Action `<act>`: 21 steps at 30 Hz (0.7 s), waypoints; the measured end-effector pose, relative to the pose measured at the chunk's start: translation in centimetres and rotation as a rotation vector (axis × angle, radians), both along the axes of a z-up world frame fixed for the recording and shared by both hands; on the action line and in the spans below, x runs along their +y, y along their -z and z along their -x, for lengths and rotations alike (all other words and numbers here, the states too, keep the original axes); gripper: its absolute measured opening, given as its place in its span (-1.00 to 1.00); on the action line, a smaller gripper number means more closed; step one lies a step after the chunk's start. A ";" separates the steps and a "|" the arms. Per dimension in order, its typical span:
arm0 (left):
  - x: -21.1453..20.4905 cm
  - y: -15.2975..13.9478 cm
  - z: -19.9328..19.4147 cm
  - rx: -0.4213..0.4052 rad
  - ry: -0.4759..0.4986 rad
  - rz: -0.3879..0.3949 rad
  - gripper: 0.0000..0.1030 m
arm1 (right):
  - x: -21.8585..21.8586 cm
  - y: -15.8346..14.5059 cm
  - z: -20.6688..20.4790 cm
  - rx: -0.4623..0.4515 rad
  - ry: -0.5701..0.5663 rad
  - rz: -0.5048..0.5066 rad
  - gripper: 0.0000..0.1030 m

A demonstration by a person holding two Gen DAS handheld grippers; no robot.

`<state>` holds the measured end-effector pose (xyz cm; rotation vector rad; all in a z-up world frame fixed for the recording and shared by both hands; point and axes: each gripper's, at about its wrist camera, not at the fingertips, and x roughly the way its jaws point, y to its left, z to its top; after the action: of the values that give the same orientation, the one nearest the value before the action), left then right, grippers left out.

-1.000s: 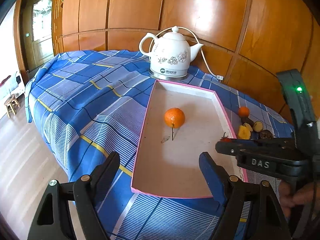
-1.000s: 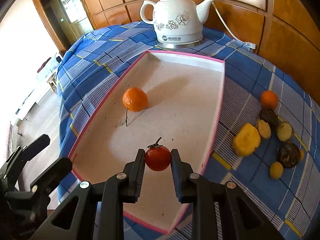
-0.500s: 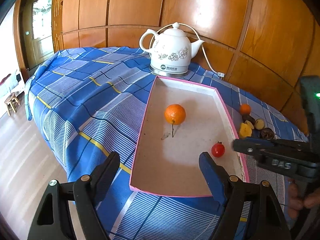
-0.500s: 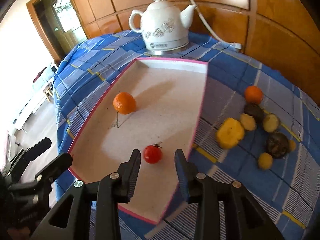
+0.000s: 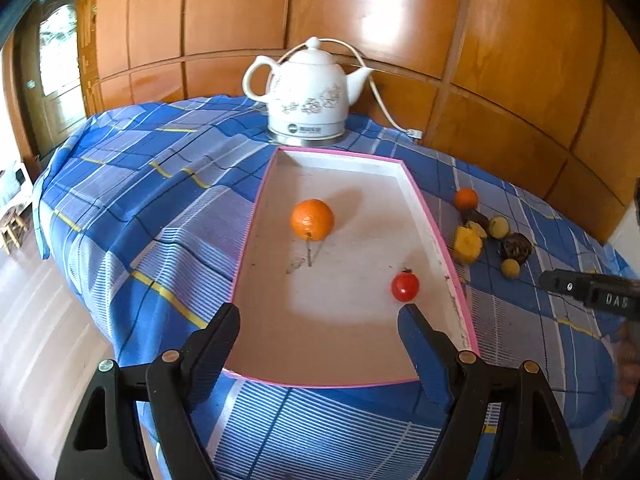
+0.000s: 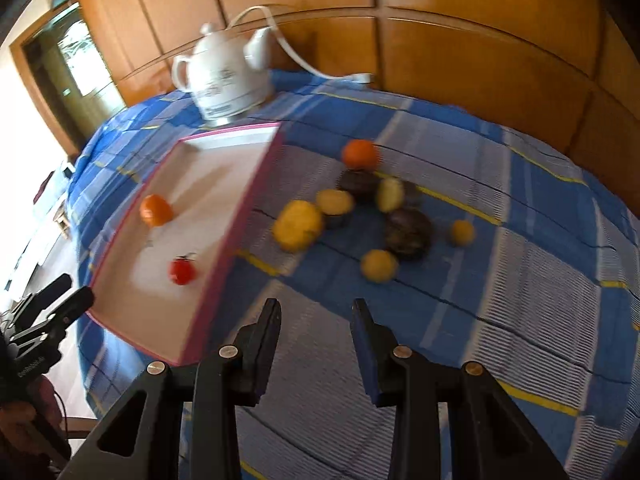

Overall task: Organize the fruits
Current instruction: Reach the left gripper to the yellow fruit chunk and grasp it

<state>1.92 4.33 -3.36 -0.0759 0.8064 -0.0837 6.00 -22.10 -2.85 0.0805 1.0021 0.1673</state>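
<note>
Here, right gripper [image 6: 316,312] empty with fingers parted, above blue cloth [image 6: 500,300], loose fruit [image 6: 298,225] at twelve o'clock, tomato [image 5: 405,286] and orange [image 5: 312,219] in tray [image 5: 256,216], left gripper [image 5: 320,320] wide open, empty.

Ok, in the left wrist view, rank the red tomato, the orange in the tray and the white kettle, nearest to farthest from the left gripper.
1. Red tomato, in the tray just past the left gripper's right-side finger.
2. Orange, mid-tray.
3. White kettle, beyond the tray's far end, by the wall.
</note>
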 end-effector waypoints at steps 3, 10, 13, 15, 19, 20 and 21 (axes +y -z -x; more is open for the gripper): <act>-1.0 -0.2 0.0 -0.003 0.045 -0.014 0.59 | -1.7 -0.2 0.1 0.002 0.023 0.025 -0.29; -3.7 -1.4 -0.7 -0.033 0.173 -0.041 0.59 | -5.8 -0.7 -0.1 -0.003 0.058 0.085 -0.29; -5.1 -2.3 -1.5 -0.047 0.249 -0.044 0.58 | -7.4 -0.5 -0.3 -0.004 0.064 0.101 -0.29; -6.4 -2.7 -2.3 -0.042 0.318 -0.045 0.58 | -8.4 -0.3 -0.6 0.000 0.074 0.098 -0.29; -9.4 -2.8 -4.3 -0.013 0.440 -0.070 0.58 | -10.5 0.7 -0.9 0.002 0.121 0.063 -0.29; -10.1 -2.8 -4.5 -0.012 0.455 -0.081 0.54 | -11.1 1.1 -0.9 0.006 0.139 0.042 -0.29; -10.9 -2.8 -5.0 -0.006 0.477 -0.096 0.50 | -11.7 1.5 -1.1 0.016 0.158 0.023 -0.29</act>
<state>6.89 -6.53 -0.60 0.2090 0.8082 -0.4945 7.05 -33.79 -4.34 0.1398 1.0094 0.0113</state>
